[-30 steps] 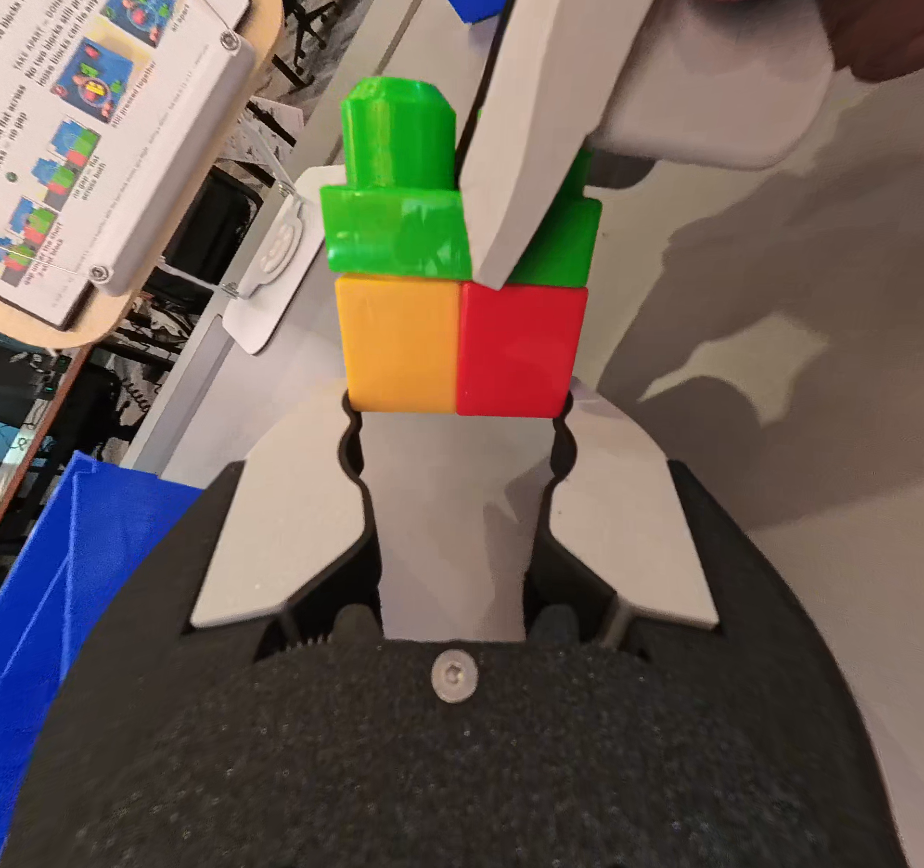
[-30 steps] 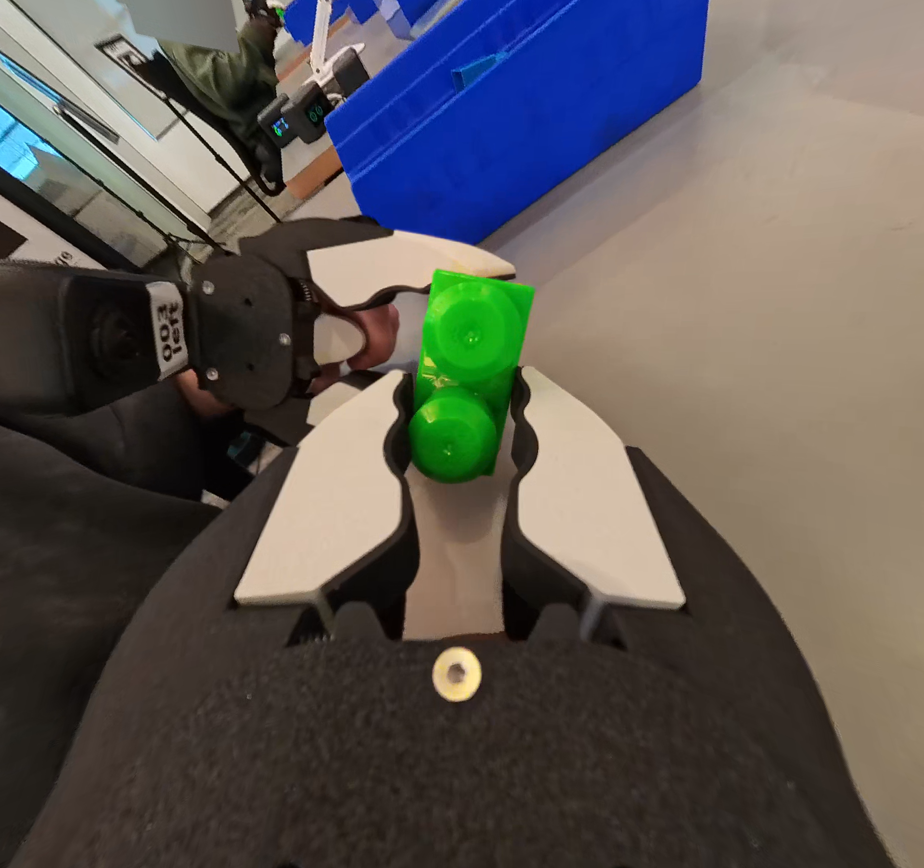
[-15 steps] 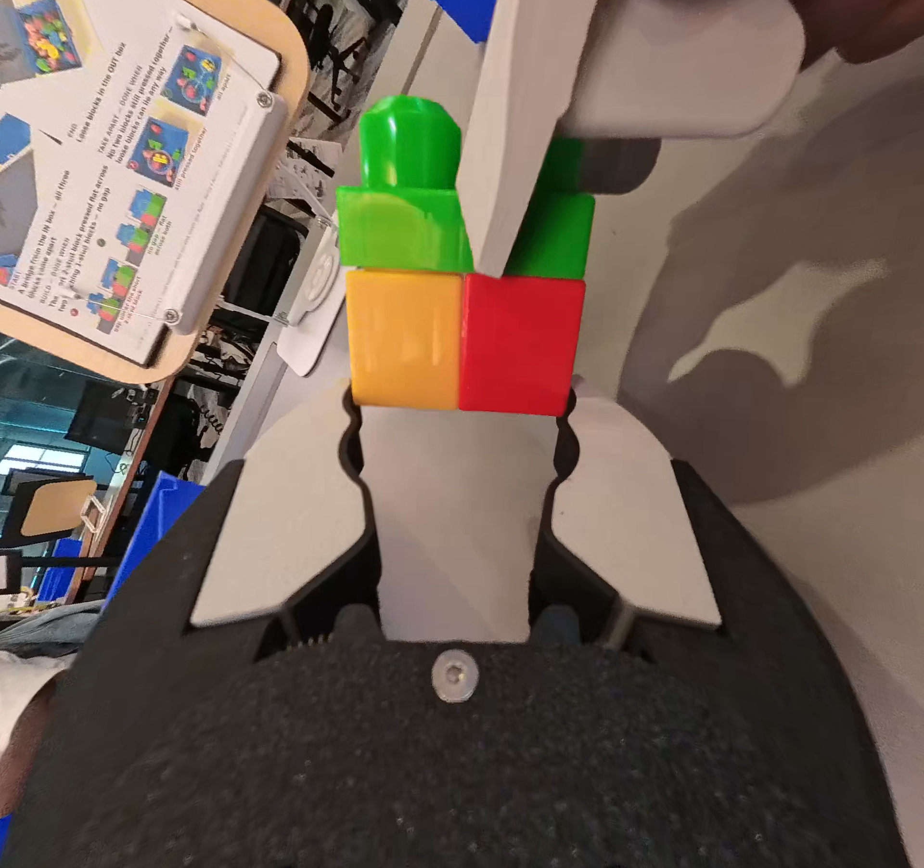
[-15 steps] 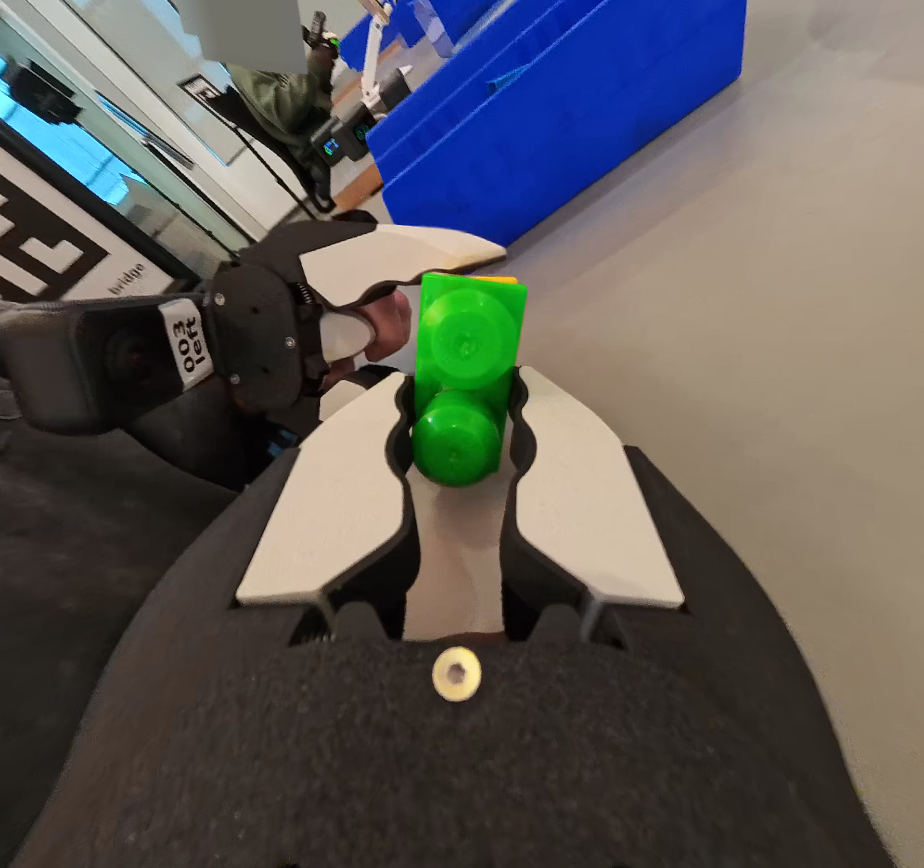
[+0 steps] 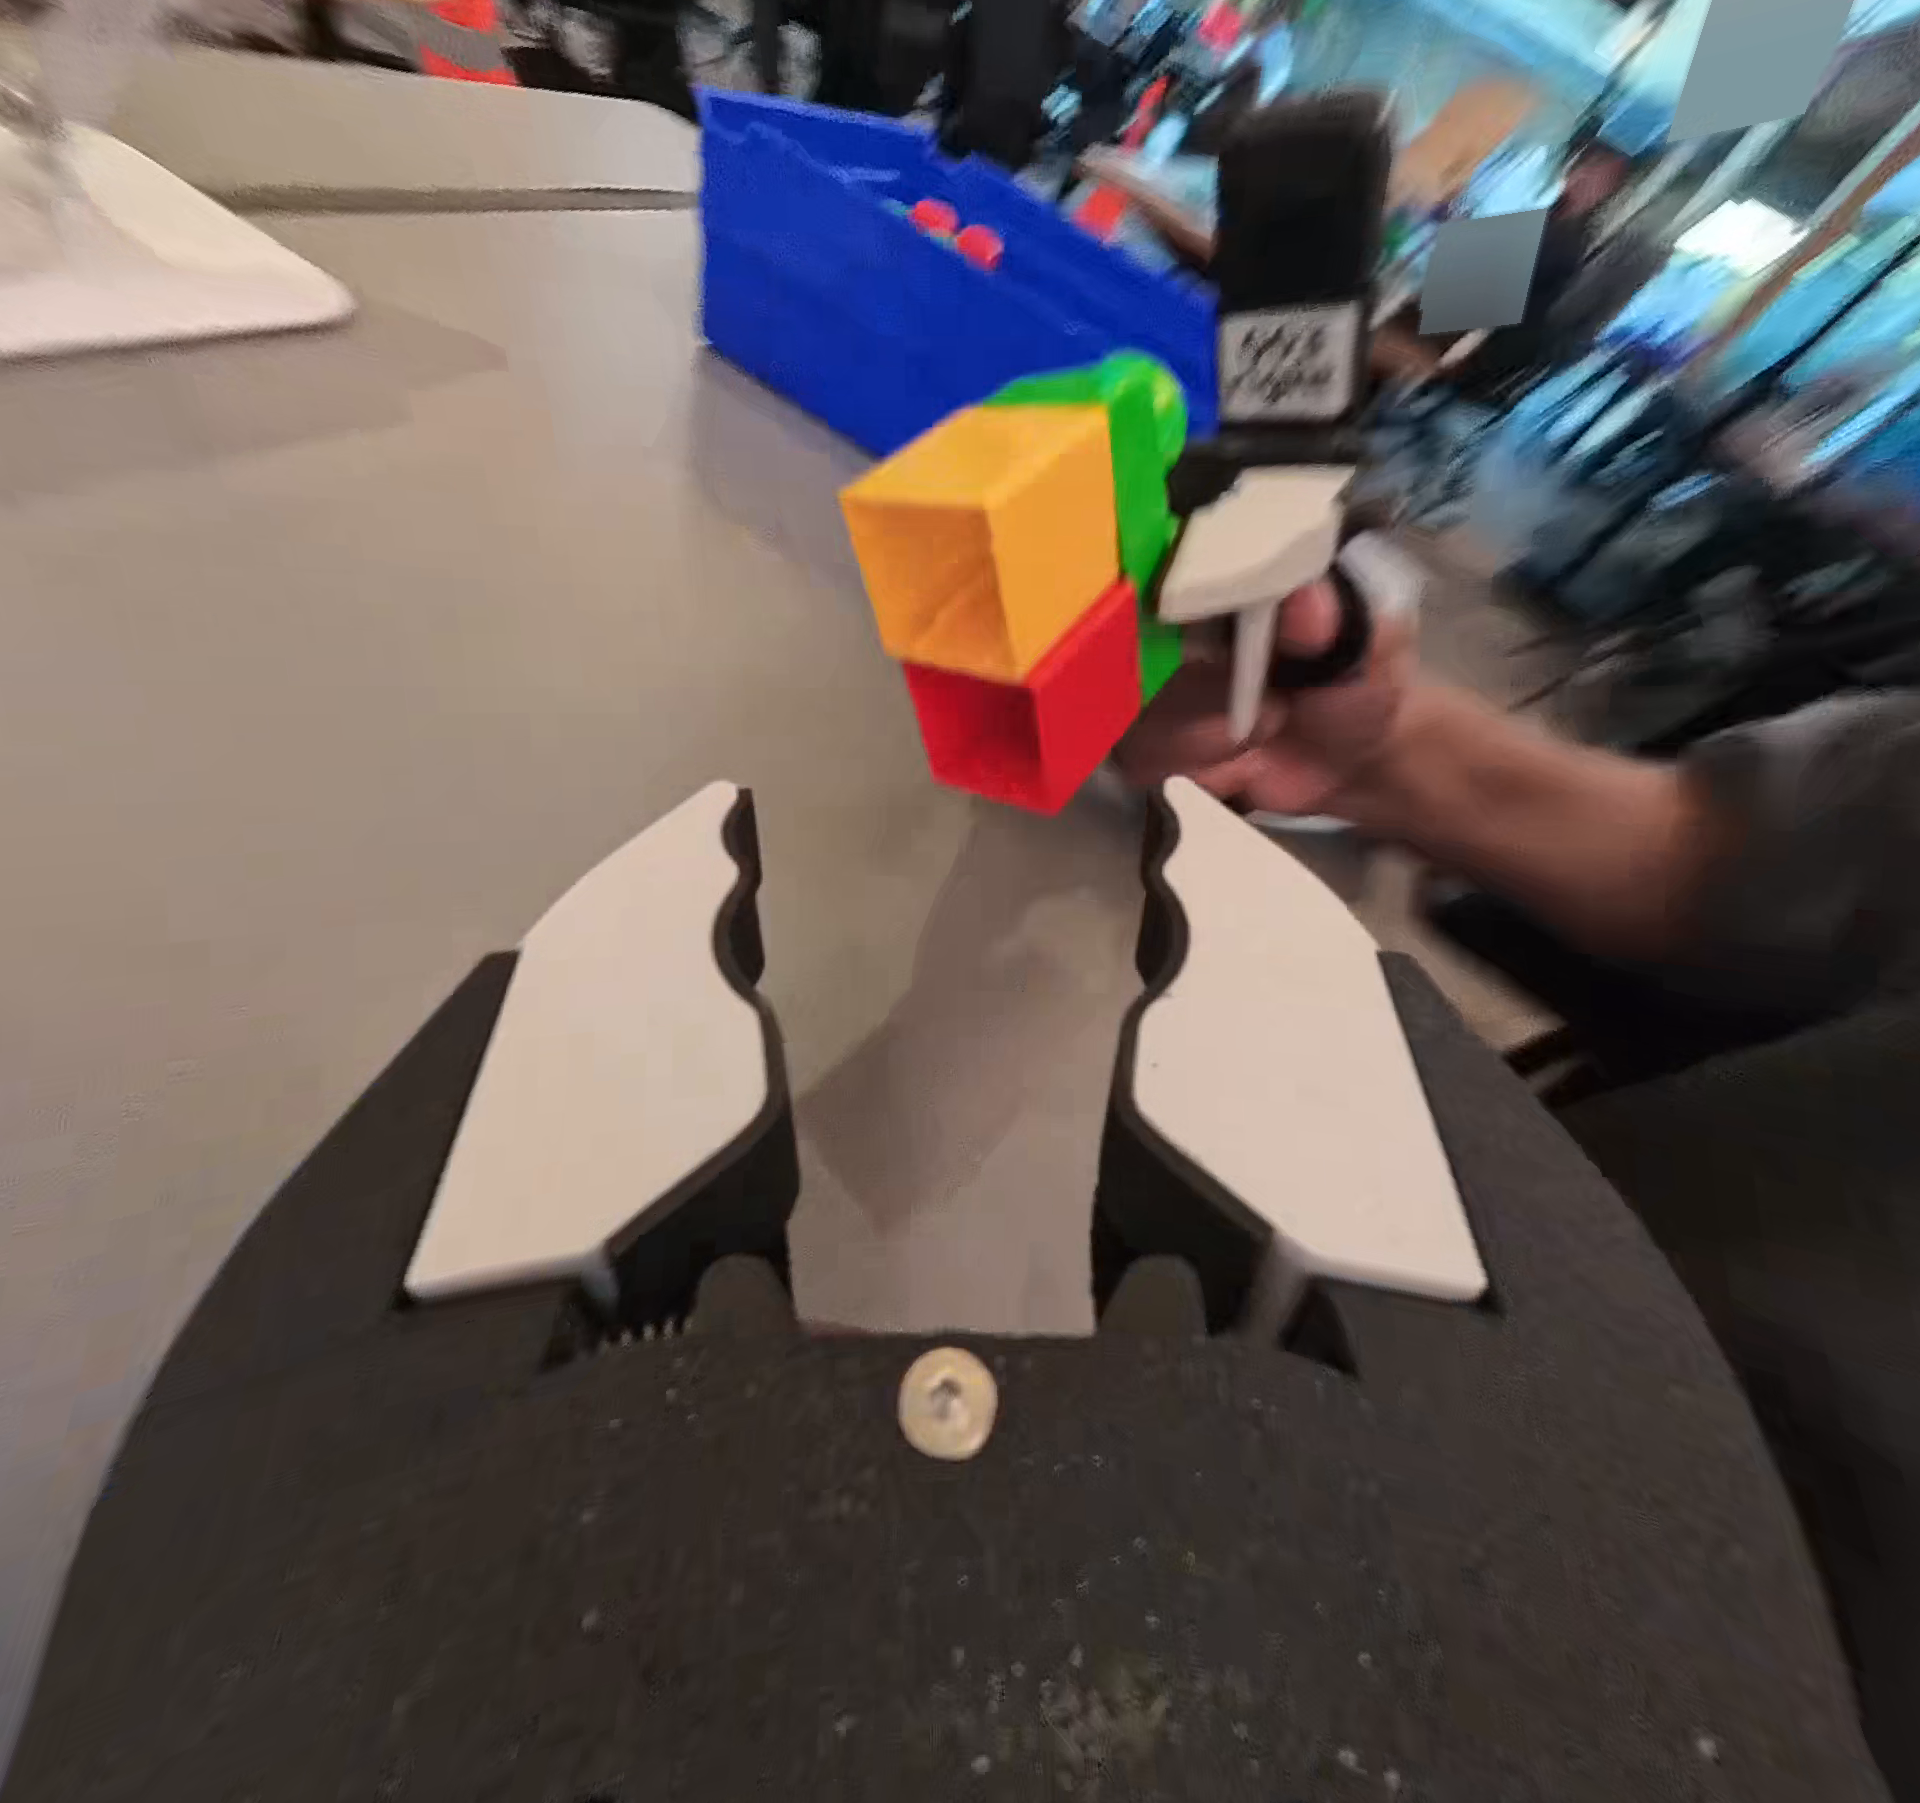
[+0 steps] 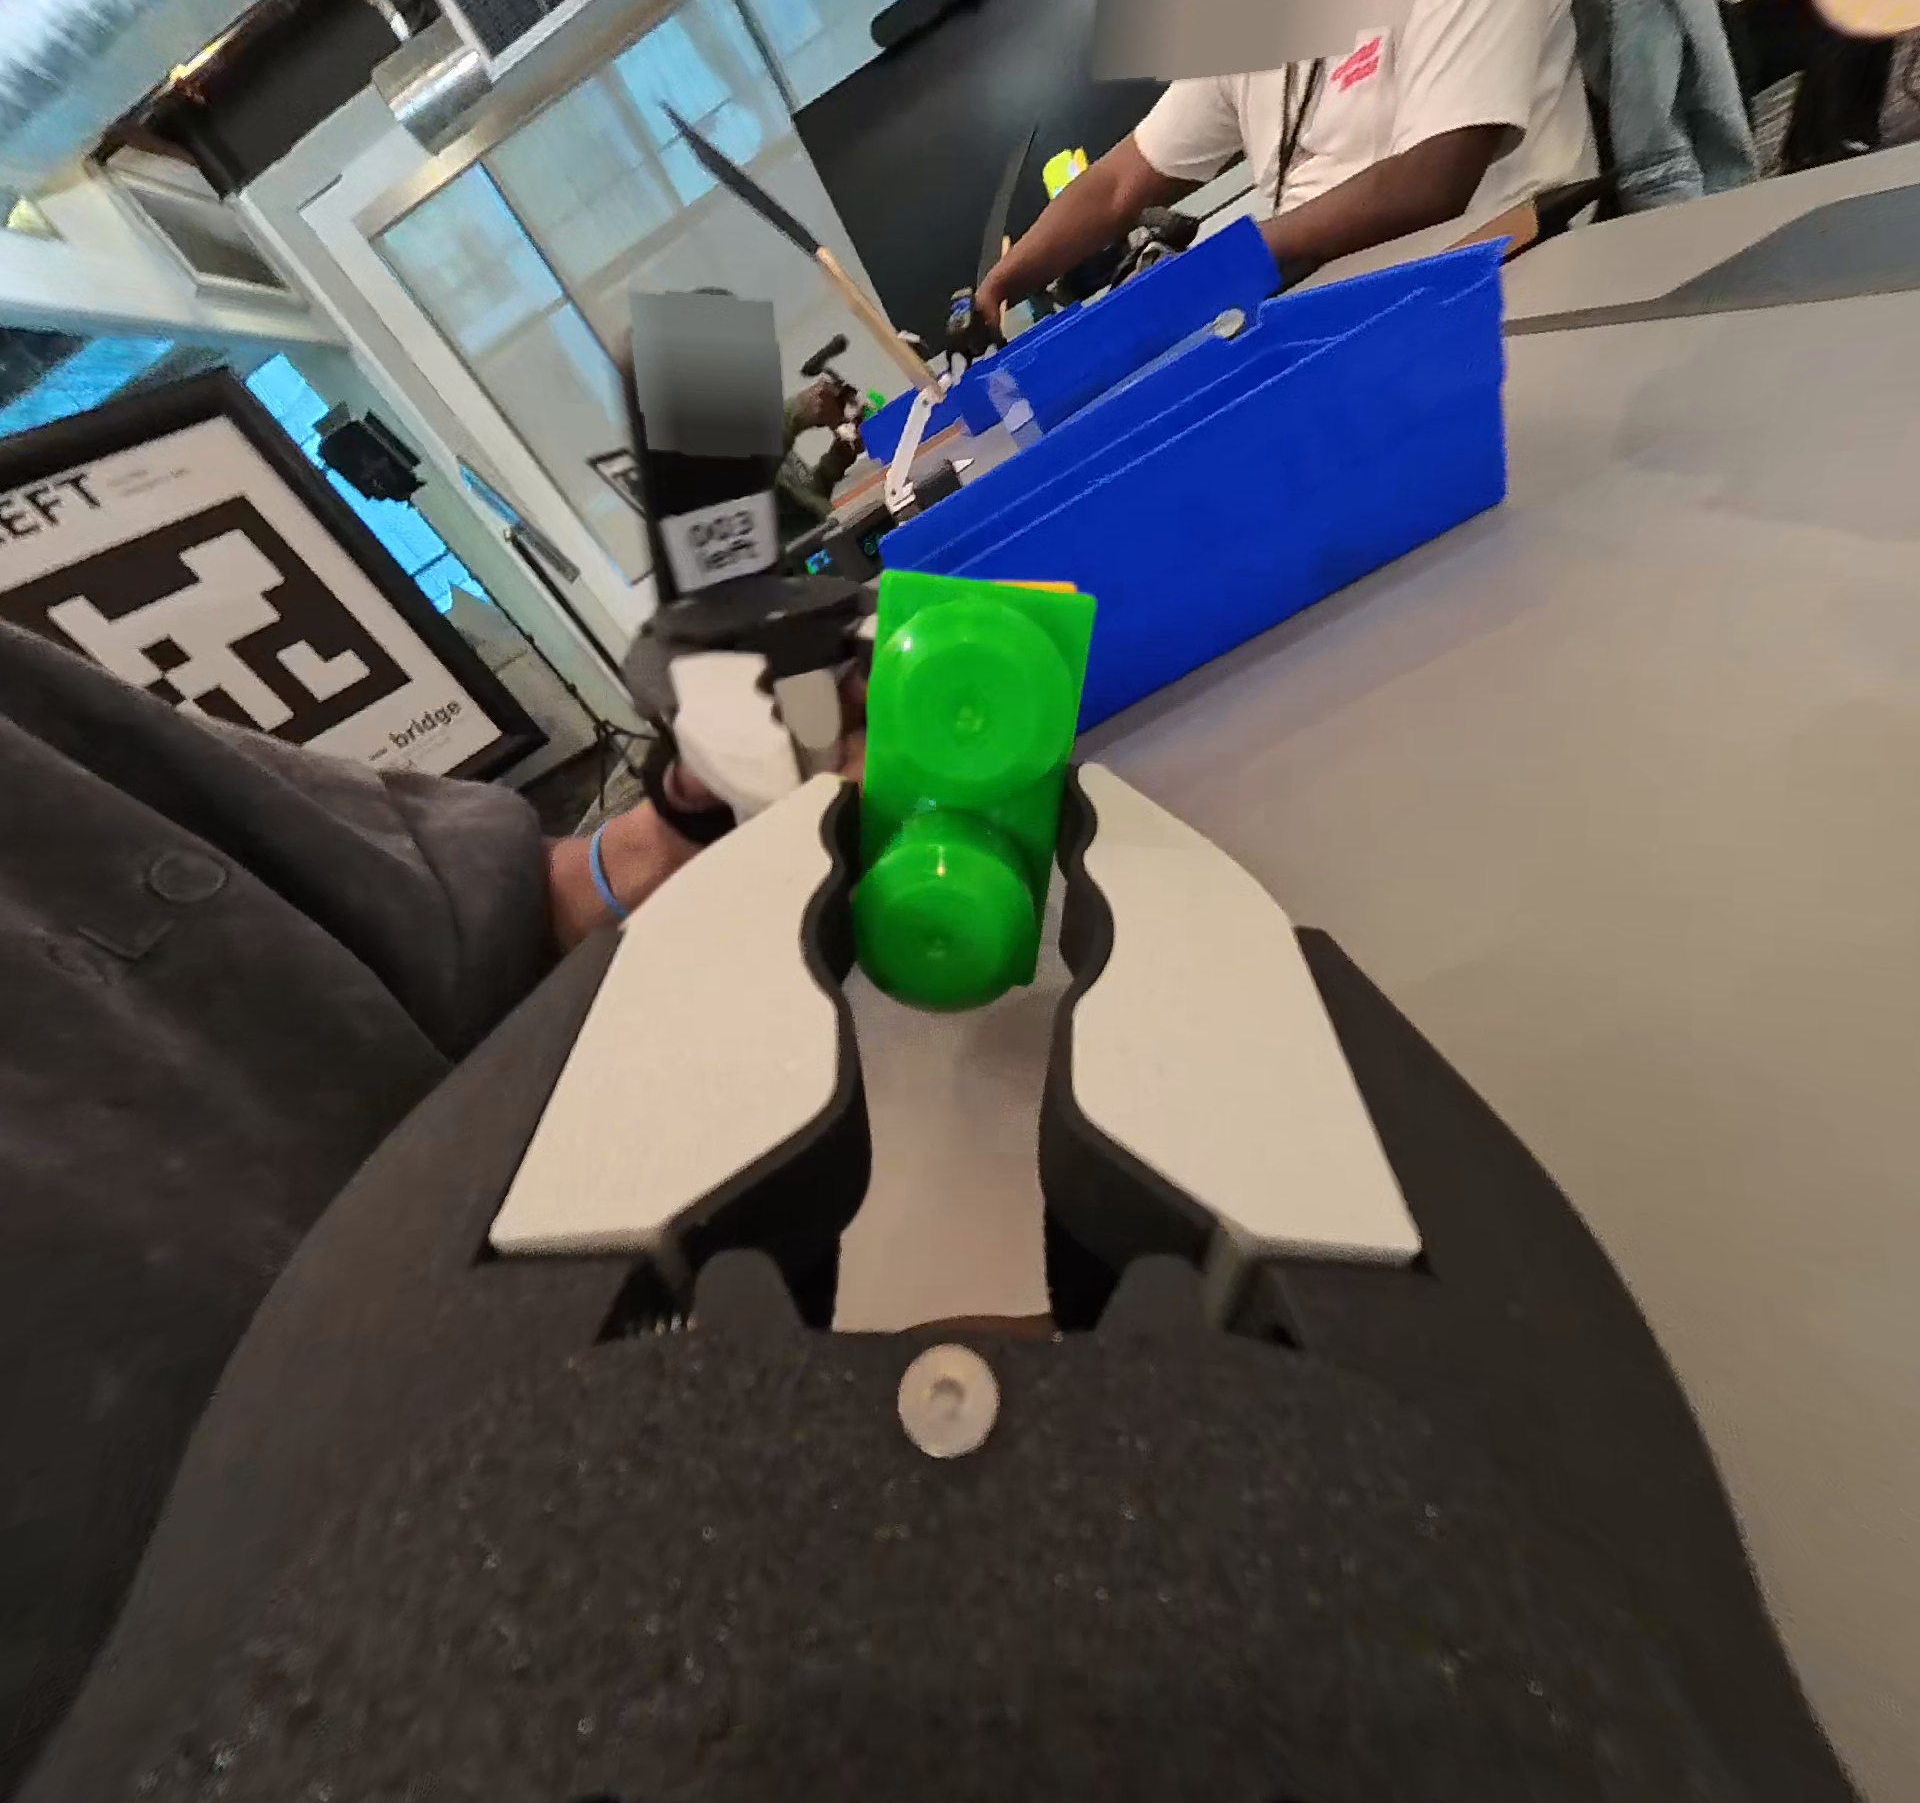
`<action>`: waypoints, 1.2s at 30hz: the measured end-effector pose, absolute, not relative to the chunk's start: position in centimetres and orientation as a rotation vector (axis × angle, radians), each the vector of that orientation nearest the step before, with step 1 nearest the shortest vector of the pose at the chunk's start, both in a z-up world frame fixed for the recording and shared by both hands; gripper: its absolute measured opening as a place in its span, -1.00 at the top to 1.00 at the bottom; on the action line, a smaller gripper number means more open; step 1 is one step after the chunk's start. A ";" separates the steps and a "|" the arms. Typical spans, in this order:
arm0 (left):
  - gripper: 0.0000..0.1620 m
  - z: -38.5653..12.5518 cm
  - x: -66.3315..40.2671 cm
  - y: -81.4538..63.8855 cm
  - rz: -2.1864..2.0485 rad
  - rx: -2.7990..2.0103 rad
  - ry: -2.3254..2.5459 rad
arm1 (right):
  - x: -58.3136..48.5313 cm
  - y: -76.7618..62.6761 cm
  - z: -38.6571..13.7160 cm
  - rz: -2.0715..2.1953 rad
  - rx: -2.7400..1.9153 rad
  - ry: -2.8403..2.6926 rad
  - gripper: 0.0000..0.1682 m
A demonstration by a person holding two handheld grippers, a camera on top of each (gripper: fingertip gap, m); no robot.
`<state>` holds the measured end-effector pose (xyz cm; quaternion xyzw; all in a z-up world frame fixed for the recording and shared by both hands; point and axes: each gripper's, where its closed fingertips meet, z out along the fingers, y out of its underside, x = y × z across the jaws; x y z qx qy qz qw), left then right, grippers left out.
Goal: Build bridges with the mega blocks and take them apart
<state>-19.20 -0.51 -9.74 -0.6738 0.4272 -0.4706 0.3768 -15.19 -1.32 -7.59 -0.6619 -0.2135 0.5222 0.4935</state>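
right wrist view: right gripper point(image 6: 956, 880) clamps the green block point(image 6: 971, 745) of the bridge point(image 5: 1013, 610), just before the blue bin point(image 6: 1247, 506); left gripper point(image 5: 948, 854) gapes empty. regrip the legs squarely before pulling.

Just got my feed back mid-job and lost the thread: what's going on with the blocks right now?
The right gripper is shut on the long green plastic block, which caps a small bridge of an orange cube block and a red cube block. It holds all three in the air above the grey table. The left gripper is open and empty, a little apart from the bridge. A blue plastic bin stands behind.
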 end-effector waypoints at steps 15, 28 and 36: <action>0.53 -9.1 -18.5 -1.9 -1.641 -1.689 1.046 | -17.6 -3.4 -9.2 1.225 -1.696 -0.700 0.57; 0.54 -9.9 -18.2 -2.6 -1.718 -1.741 1.054 | -17.3 -3.8 -10.1 1.154 -1.741 -0.823 0.56; 0.54 -10.3 -18.3 -2.4 -1.673 -1.764 1.080 | -17.4 -3.5 -11.2 1.078 -1.784 -0.867 0.56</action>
